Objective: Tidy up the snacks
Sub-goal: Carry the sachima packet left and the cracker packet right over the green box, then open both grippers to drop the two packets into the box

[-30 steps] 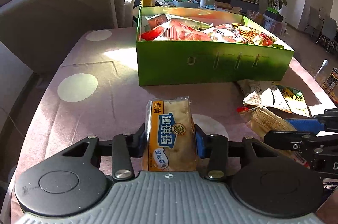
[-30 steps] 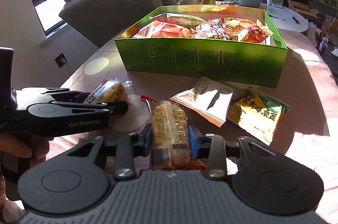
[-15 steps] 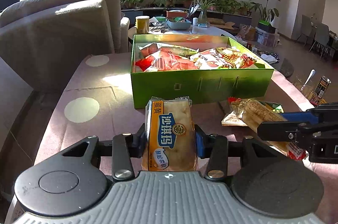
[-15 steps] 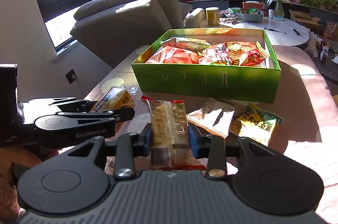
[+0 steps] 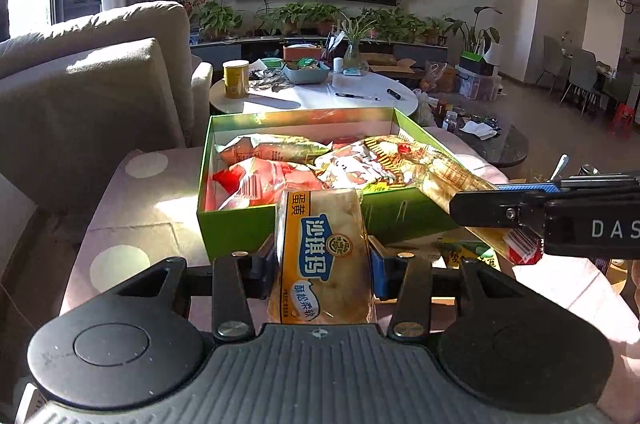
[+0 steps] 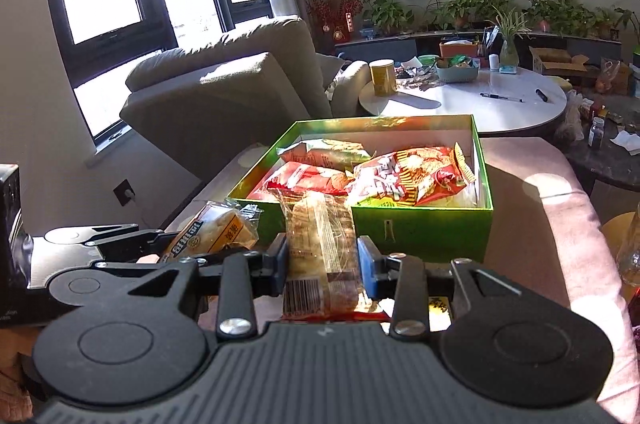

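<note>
My left gripper is shut on a yellow and blue cake packet, held upright in front of the green box. My right gripper is shut on a clear-wrapped pastry packet with a barcode end toward me. Both hang above the pink table just short of the green box, which holds several red and orange snack bags. In the left wrist view the right gripper reaches in from the right with the clear packet over the box's near right corner. The yellow packet shows at the left of the right wrist view.
A pink dotted tablecloth covers the table. A yellow and green snack bag lies on it right of the box. A beige sofa stands to the left, and a white round table with clutter stands behind the box.
Both grippers have risen with their packets and tilted up, so the box now sits lower and its contents show more. The loose bags on the table have dropped mostly out of sight.
</note>
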The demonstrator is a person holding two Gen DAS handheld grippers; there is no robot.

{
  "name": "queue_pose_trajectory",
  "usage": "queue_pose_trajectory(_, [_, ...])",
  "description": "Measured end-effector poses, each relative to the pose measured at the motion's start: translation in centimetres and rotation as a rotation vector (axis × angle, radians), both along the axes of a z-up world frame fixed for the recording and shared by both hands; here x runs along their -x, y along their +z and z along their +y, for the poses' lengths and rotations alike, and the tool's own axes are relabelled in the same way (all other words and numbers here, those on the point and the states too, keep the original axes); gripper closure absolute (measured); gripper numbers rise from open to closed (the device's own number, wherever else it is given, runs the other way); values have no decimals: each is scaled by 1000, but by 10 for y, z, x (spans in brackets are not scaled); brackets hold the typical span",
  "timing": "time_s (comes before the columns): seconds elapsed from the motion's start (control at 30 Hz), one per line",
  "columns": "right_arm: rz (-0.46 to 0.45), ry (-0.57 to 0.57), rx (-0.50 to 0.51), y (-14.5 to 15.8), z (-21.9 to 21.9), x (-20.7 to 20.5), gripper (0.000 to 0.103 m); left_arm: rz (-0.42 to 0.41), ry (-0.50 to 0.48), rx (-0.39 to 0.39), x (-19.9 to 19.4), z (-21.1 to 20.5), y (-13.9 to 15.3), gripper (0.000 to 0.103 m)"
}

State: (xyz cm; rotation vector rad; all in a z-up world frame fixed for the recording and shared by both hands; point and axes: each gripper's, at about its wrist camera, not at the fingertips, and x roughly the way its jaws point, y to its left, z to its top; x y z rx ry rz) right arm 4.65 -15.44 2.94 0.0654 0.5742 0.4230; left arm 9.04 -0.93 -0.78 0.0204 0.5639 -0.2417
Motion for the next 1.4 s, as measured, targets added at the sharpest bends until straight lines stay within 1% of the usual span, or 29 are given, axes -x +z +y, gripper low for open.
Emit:
queue_pose_trajectory(0.13, [-10,-8,-22,3,-6,-10,39,-21,-25,-8,-10,-10,7,62])
queue_pose_trajectory(0.3, [-17,-32,-46,6,-14,-25,39,-24,-48,7,-28,-19,13,62])
queue_pose_trajectory(0.53, [-15,-69,-81,9,-26,-50,39,-35,-40,-3,-58,-33,20,62])
queue_pose_trajectory(0.8, [11,-134,-87,4,-36,-86,39,-43,-29,-31,-102,-46,22,62])
queue_pose_trajectory(0.93, [33,-173,-103,-1,-49,-108,39,-16,-18,-21,-129,-48,18,62])
queue_pose_trajectory(1.07, [72,-203,-147,-5,-56,-130,39,14,-11,-9,-153,-53,10,62])
queue_pose_trajectory(1.2, [78,-226,-127,-9,-53,-146,39,37,2,-7,-174,-59,3,62])
queue_pose_trajectory(1.37, [89,-235,-137,-11,-50,-160,39,69,27,-1,-195,-64,-5,62])
queue_pose_trajectory(1.4, [87,-238,-138,-11,-49,-163,39,68,36,12,-199,-64,-6,59])
